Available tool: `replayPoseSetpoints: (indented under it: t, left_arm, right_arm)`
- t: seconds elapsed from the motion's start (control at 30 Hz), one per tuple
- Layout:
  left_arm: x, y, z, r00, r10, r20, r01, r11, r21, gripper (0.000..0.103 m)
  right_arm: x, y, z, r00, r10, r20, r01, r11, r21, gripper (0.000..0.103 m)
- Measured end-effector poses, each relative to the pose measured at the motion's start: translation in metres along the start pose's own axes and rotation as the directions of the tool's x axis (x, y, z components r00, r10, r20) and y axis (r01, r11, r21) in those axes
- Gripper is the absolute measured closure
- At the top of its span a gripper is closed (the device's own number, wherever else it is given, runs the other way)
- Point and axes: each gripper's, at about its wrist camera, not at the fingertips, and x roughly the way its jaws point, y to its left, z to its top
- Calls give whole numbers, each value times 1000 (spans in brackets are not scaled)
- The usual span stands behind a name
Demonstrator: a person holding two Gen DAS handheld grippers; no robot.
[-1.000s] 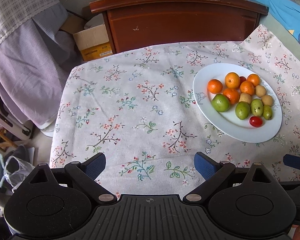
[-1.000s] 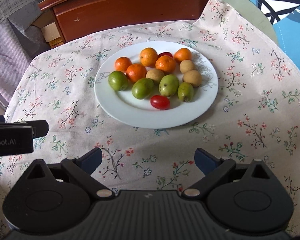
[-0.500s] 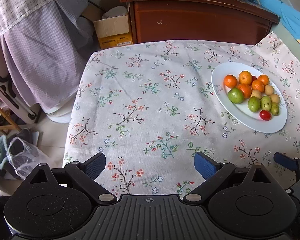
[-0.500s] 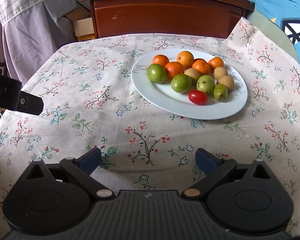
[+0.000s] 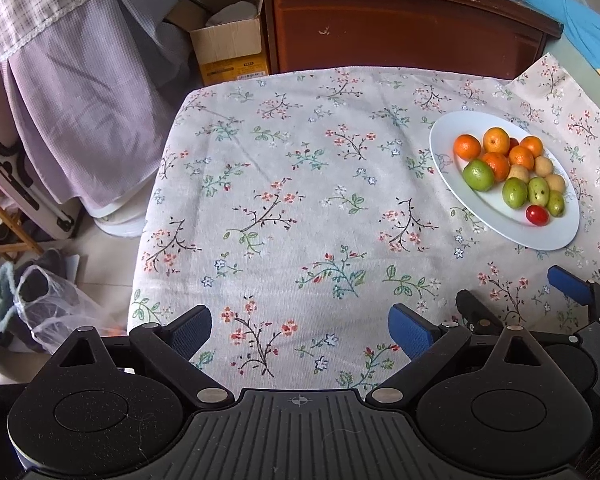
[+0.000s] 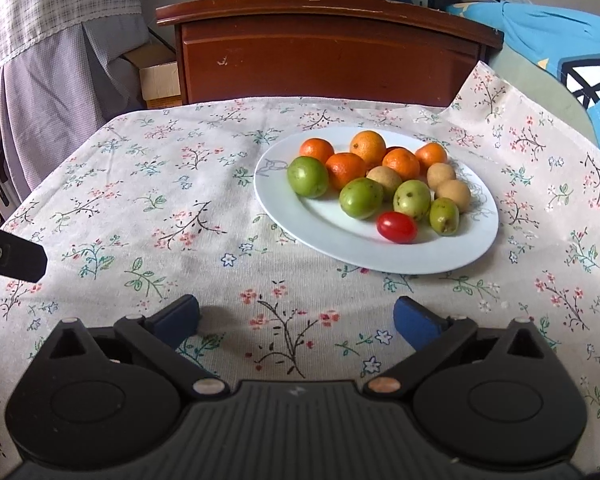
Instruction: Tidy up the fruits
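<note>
- The fruits (image 6: 374,184) lie heaped on a white plate (image 6: 332,236), right of centre in the right wrist view and at the right edge of the left wrist view (image 5: 496,216).
- At the back of the heap sit five oranges (image 6: 344,168); in front, four green fruits (image 6: 360,198); to the right, three small tan fruits (image 6: 454,194).
- A red cherry tomato (image 6: 396,227) lies nearest the camera, just beside the green fruits; a second red one peeks out between the oranges.
- The plate rests on a tabletop covered by a floral cloth (image 5: 284,208).
- The right gripper (image 6: 296,316) hangs low over the cloth, jaws wide apart and empty, well short of the plate.
- The left gripper (image 5: 300,328) sits over bare cloth at lower centre, jaws also spread and holding nothing.
- Beyond the tabletop stands a brown wooden cabinet (image 6: 328,56), with a cardboard box (image 5: 230,52) to its left.
</note>
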Motion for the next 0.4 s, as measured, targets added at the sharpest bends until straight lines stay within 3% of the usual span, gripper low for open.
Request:
replayPoseSetpoints:
  t: [0.4]
  left_arm:
    - [5,3,0,1000,-5,-2,5,1000,-9,6]
  right_arm:
    - [-1,0,-1,1000,1,5,-1,1000,-1,0]
